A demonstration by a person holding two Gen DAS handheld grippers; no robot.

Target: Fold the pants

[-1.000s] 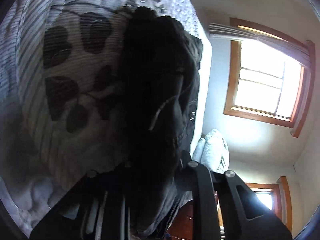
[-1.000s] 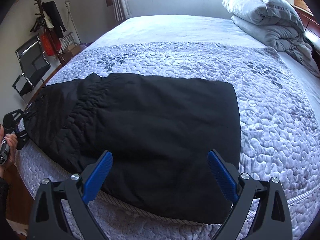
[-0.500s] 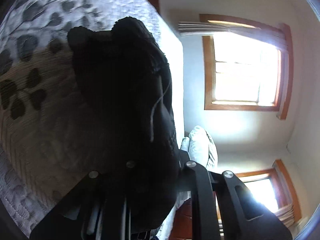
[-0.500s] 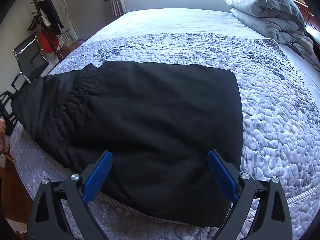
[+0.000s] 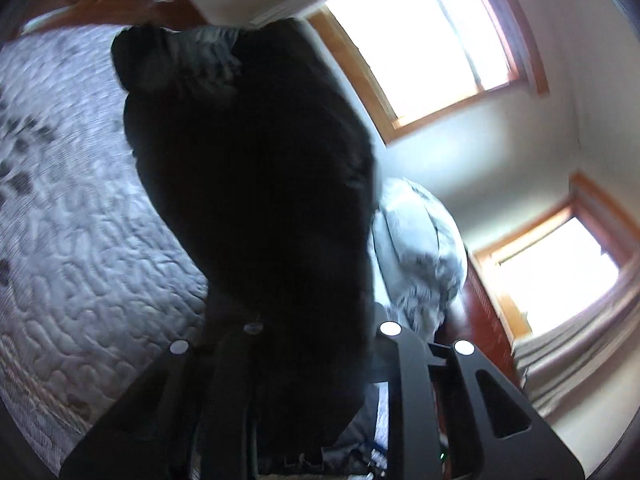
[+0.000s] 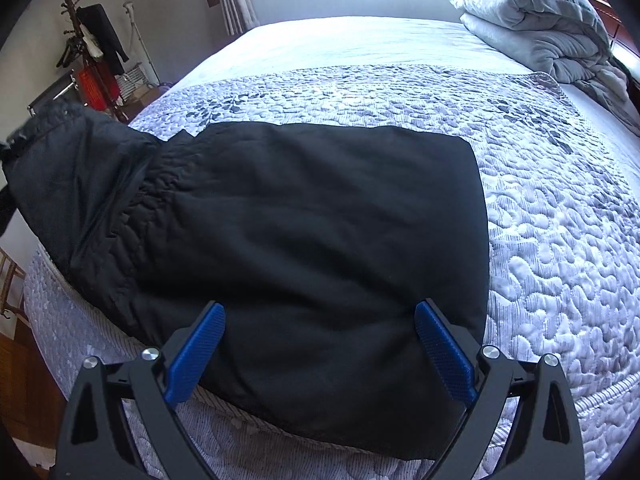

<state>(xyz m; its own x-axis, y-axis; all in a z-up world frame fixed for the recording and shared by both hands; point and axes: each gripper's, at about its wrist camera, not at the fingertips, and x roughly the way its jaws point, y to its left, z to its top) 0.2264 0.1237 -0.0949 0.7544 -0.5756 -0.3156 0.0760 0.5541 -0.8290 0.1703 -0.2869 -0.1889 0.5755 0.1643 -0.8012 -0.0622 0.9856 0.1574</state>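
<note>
Black pants (image 6: 304, 240) lie folded across the near side of the bed (image 6: 560, 248). Their left end (image 6: 68, 176) is lifted off the mattress. My left gripper (image 5: 312, 360) is shut on that end, and the black cloth (image 5: 260, 184) hangs in front of its camera and hides its fingertips. My right gripper (image 6: 320, 344) is open and empty, with blue pads (image 6: 444, 352) spread just above the near edge of the pants.
A grey quilted bedspread (image 5: 80, 240) covers the bed. A folded grey duvet (image 6: 532, 20) lies at the far right corner. A coat rack (image 6: 92, 48) and a chair stand by the wall on the left. Windows (image 5: 424, 40) are behind the bed.
My left gripper has lifted the left end of the pants up off the bed and swung it toward the right. My right gripper has barely moved.
</note>
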